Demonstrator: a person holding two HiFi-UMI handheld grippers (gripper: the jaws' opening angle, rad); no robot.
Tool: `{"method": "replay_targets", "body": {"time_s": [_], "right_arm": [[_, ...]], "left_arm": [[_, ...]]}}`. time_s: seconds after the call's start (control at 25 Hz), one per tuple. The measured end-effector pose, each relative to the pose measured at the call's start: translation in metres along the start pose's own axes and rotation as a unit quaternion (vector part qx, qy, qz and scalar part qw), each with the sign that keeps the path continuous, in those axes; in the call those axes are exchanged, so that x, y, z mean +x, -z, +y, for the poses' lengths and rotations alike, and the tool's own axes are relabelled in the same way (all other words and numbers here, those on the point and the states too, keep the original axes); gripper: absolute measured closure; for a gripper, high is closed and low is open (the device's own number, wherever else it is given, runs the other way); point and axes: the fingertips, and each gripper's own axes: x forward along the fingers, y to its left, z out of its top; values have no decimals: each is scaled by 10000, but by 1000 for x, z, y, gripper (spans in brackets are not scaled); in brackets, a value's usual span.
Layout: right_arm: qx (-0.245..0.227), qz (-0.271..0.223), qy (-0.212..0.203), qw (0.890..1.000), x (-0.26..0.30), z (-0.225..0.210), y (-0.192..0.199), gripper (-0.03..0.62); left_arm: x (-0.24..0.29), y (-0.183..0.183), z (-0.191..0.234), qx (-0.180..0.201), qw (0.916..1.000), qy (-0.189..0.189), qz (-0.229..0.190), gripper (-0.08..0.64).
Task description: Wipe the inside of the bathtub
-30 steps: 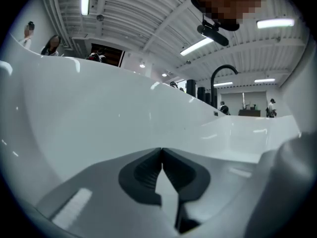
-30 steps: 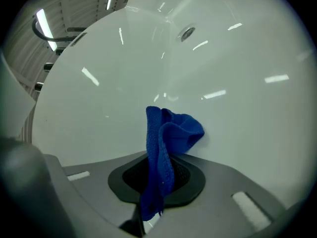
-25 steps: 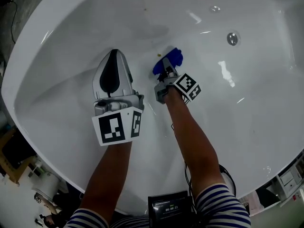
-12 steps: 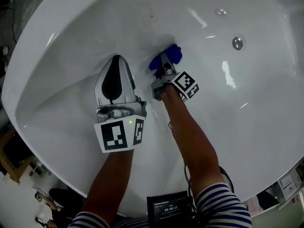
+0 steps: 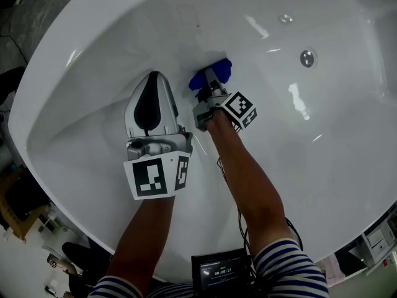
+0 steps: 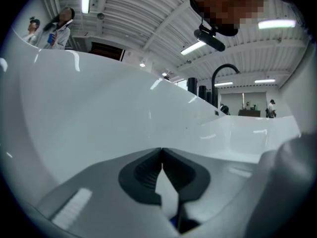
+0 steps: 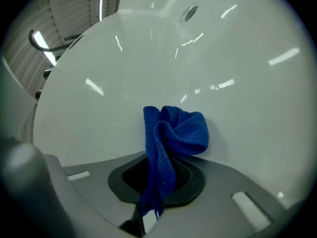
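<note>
The white bathtub (image 5: pixel 93 48) fills the head view. My right gripper (image 5: pixel 209 84) is shut on a bunched blue cloth (image 5: pixel 213 74) and presses it against the tub's inner surface near the middle. In the right gripper view the blue cloth (image 7: pixel 171 138) bulges out above the jaws against the white wall. My left gripper (image 5: pixel 151 79) hovers just left of it, jaws together and holding nothing; in the left gripper view its tips (image 6: pixel 161 150) meet in front of the tub's sloping wall (image 6: pixel 99 113).
A round overflow fitting (image 5: pixel 306 58) and a smaller one (image 5: pixel 285 18) sit in the tub wall to the upper right. A small dark speck (image 5: pixel 198 25) marks the surface above the cloth. A handheld device screen (image 5: pixel 222 271) hangs at the bottom edge.
The right gripper has dragged the blue cloth a little up and to the left across the tub surface. The left gripper stayed beside it, hardly shifting.
</note>
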Motion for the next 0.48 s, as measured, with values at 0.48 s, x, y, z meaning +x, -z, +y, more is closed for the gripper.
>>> {"method": "replay_targets", "body": {"time_s": [0.48], "right_arm": [[-78,-46,-814,9966,-43,159,-8,549]], "left_arm": [[-29,-92,-21,-18,9994,145,-312,558]]}}
